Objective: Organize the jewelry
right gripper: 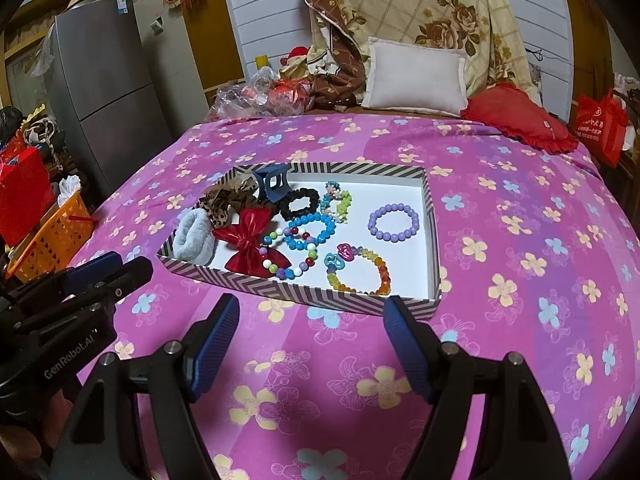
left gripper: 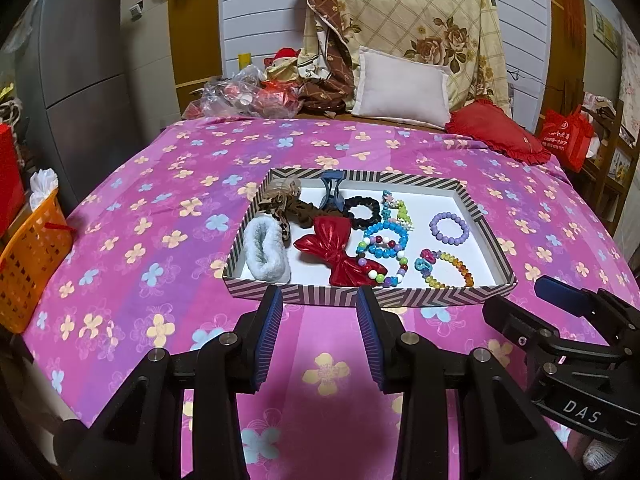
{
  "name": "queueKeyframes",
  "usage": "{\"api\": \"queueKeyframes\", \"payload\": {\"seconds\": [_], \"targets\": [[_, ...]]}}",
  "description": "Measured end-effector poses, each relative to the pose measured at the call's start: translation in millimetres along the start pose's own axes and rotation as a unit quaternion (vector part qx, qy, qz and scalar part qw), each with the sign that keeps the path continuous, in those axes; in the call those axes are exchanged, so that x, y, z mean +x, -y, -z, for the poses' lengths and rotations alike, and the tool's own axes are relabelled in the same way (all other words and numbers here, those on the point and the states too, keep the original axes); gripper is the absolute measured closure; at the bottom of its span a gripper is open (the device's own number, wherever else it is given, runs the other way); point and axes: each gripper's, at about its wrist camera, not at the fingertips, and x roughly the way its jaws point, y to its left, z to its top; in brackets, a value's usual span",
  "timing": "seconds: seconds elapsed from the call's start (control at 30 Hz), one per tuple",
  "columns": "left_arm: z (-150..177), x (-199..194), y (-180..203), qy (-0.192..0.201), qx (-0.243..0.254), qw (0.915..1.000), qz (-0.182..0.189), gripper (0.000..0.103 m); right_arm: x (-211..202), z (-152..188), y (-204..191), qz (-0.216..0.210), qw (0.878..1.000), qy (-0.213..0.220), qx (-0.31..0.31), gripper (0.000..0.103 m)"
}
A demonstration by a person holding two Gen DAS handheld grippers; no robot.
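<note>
Bedroom. Bed covered by a pink sheet [left gripper: 160, 216] printed with pale flowers; pillows [left gripper: 402, 88] and a patterned quilt piled at the far end, a grey fridge [left gripper: 76, 76] off to the left, an orange basket [left gripper: 32, 256] at the bed's left edge.

Left claw [left gripper: 319, 300]: jaws parted, nothing between them, hanging over bare sheet. The striped tray [left gripper: 248, 288] lies straight ahead, its near wall just beyond the fingertips. Right claw [right gripper: 313, 308]: jaws spread wider, also empty, the tray's near right corner just past its right fingertip.

Tray contents, read from the left claw:
- white fluffy hair tie [left gripper: 266, 250], ahead and left, against the near wall
- red bow [left gripper: 340, 250], dead ahead, closest of the lot to the fingertips
- mixed bead bracelet [left gripper: 386, 258] overlapping the bow's right wing, touching a blue bead bracelet [left gripper: 386, 238] behind it
- rainbow bracelet [left gripper: 446, 268] with charms, ahead and right, near the front wall
- purple bracelet [left gripper: 449, 227] farther right, lying apart on bare white floor
- black scrunchie [left gripper: 362, 210], leopard scrunchie [left gripper: 280, 200] and blue claw clip [left gripper: 332, 192] crowded toward the back left

Nothing stands between either claw and the tray except its low front wall. The right claw shows at the left view's lower right edge, beside the left one.
</note>
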Motion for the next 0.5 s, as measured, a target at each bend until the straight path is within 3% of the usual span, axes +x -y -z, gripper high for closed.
{"api": "queueKeyframes", "payload": {"seconds": [0.5], "targets": [[3.7, 2.6, -0.2, -0.004, 0.000, 1.0000, 0.000, 0.068, 2.3, 1.0, -1.7, 0.000, 1.000, -0.006, 0.000, 0.025]]}}
